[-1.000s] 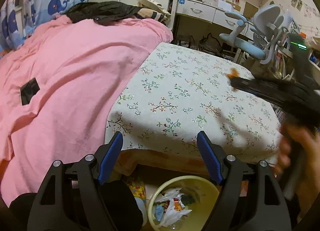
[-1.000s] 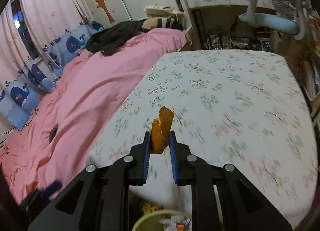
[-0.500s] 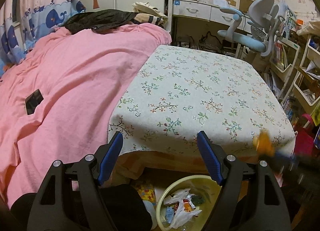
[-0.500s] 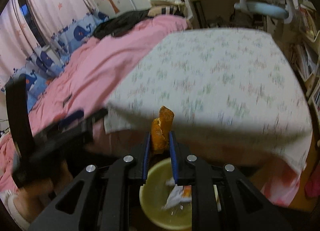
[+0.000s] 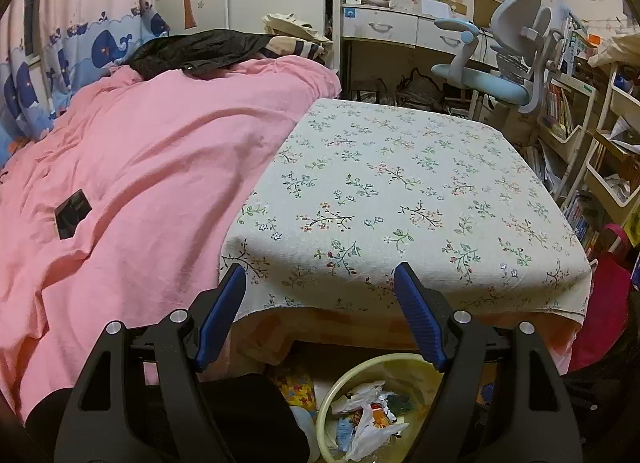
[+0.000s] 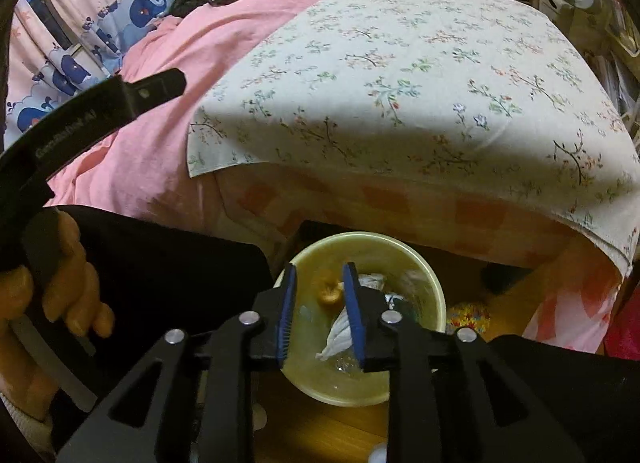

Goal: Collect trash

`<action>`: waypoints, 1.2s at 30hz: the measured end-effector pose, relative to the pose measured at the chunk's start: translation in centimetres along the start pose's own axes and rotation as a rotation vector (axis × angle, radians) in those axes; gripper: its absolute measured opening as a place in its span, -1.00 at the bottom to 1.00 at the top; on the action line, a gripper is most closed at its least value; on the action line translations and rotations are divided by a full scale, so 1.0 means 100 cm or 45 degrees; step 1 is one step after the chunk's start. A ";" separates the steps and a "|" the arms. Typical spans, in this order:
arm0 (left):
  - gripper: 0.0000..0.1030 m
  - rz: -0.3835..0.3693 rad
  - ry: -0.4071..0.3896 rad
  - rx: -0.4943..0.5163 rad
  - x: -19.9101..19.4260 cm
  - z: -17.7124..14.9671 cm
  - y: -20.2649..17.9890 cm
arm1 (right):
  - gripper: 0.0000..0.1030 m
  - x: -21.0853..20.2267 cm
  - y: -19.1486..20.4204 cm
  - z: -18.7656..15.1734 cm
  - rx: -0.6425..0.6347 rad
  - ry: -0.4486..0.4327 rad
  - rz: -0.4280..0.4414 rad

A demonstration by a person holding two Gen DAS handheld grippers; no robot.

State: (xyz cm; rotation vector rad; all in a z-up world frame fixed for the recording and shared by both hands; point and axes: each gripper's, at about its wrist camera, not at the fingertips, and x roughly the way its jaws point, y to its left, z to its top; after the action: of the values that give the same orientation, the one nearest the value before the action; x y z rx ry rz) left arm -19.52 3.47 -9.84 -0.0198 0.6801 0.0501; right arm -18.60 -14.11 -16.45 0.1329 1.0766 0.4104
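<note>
A yellow-green trash bin (image 6: 434,291) stands on the floor below the table's near edge; it also shows in the left wrist view (image 5: 332,395) with wrappers inside. My right gripper (image 6: 319,275) hangs over the bin with its jaws parted. A blurred orange peel (image 6: 329,293) lies between and below the fingers, inside the bin, free of the pads. My left gripper (image 5: 320,283) is open and empty, level with the table's front edge. The left gripper's body (image 6: 80,119) shows at the left of the right wrist view.
A table with a floral cloth (image 5: 400,191) fills the middle. A bed with a pink cover (image 5: 140,167) lies to its left, with a black phone (image 5: 71,213) on it. A blue chair (image 5: 500,79) and shelves (image 5: 600,151) stand at the right.
My right gripper came down from over the table to above the bin, opened, and let go of the orange peel. My left gripper stayed open and almost still.
</note>
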 end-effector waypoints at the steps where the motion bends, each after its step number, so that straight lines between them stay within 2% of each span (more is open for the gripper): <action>1: 0.45 -0.001 -0.007 0.000 -0.002 0.000 0.000 | -0.35 -0.002 -0.001 -0.004 0.006 -0.013 -0.004; 2: 0.49 -0.003 -0.015 -0.002 -0.003 0.000 0.000 | -0.26 -0.005 -0.002 -0.006 0.011 -0.028 -0.011; 6: 0.50 -0.006 -0.047 0.002 -0.011 0.002 -0.002 | -0.14 -0.020 -0.007 -0.009 0.041 -0.112 -0.030; 8: 0.51 -0.003 -0.082 0.024 -0.019 0.003 -0.006 | 0.05 -0.029 -0.009 -0.007 0.046 -0.179 -0.051; 9: 0.52 -0.005 -0.097 0.035 -0.022 0.004 -0.008 | 0.09 -0.036 -0.009 -0.005 0.038 -0.224 -0.075; 11: 0.57 -0.007 -0.129 0.055 -0.031 0.007 -0.011 | 0.33 -0.052 -0.007 -0.001 0.016 -0.335 -0.136; 14: 0.61 -0.013 -0.168 0.058 -0.044 0.012 -0.014 | 0.50 -0.070 -0.009 0.003 0.018 -0.466 -0.213; 18: 0.63 -0.022 -0.212 0.059 -0.061 0.018 -0.017 | 0.59 -0.093 -0.013 0.008 0.030 -0.631 -0.313; 20: 0.71 -0.025 -0.235 0.059 -0.070 0.021 -0.018 | 0.70 -0.103 -0.012 0.008 0.021 -0.708 -0.363; 26: 0.85 -0.006 -0.329 0.078 -0.098 0.029 -0.020 | 0.79 -0.129 -0.006 0.010 -0.038 -0.920 -0.474; 36: 0.85 -0.025 -0.372 0.075 -0.123 0.041 -0.019 | 0.81 -0.143 -0.009 0.009 -0.059 -1.037 -0.515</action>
State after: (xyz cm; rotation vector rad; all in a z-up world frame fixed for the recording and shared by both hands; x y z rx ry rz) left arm -26.37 1.21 1.07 0.0374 0.3890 0.0137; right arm -23.37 -20.34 -4.49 0.0296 0.2723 -0.0052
